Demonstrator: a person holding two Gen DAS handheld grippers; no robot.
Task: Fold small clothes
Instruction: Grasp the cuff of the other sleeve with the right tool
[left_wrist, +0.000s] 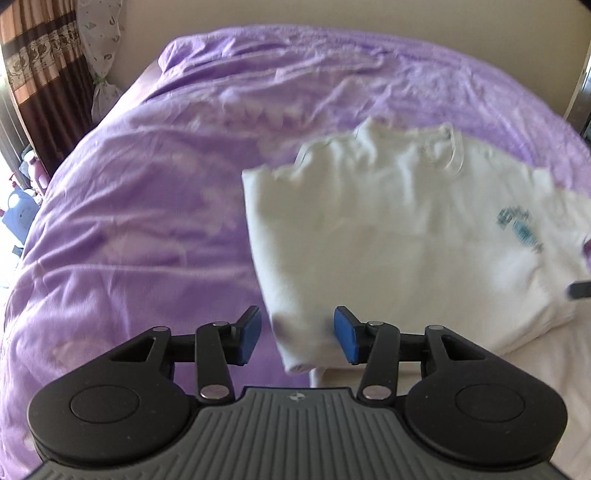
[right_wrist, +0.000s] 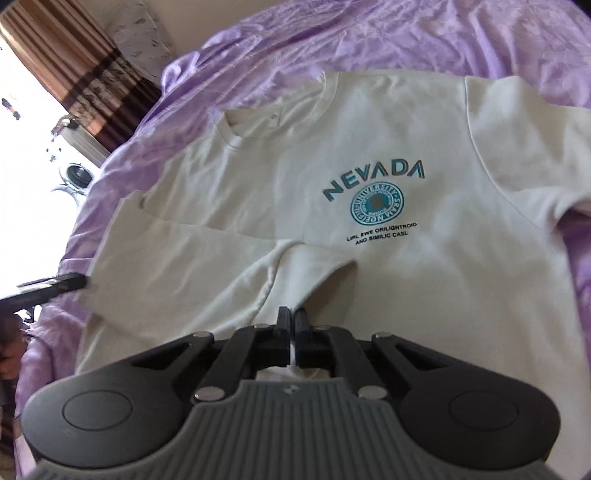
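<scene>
A white T-shirt (left_wrist: 388, 229) with a teal NEVADA print (right_wrist: 373, 181) lies on the purple bed cover, its left side folded inward. My left gripper (left_wrist: 297, 338) is open, its blue pads on either side of the shirt's folded lower left corner, gripping nothing. My right gripper (right_wrist: 292, 325) is shut on a pinch of the shirt's fabric near its lower middle, and white cloth shows between the jaws. The shirt (right_wrist: 369, 258) fills most of the right wrist view. The left gripper's fingertip (right_wrist: 55, 286) shows at the left edge there.
The purple bed cover (left_wrist: 147, 203) spreads wide to the left and behind the shirt. A brown patterned curtain (left_wrist: 40, 74) and a bright window stand at the far left past the bed's edge. A beige wall (left_wrist: 332, 14) runs behind the bed.
</scene>
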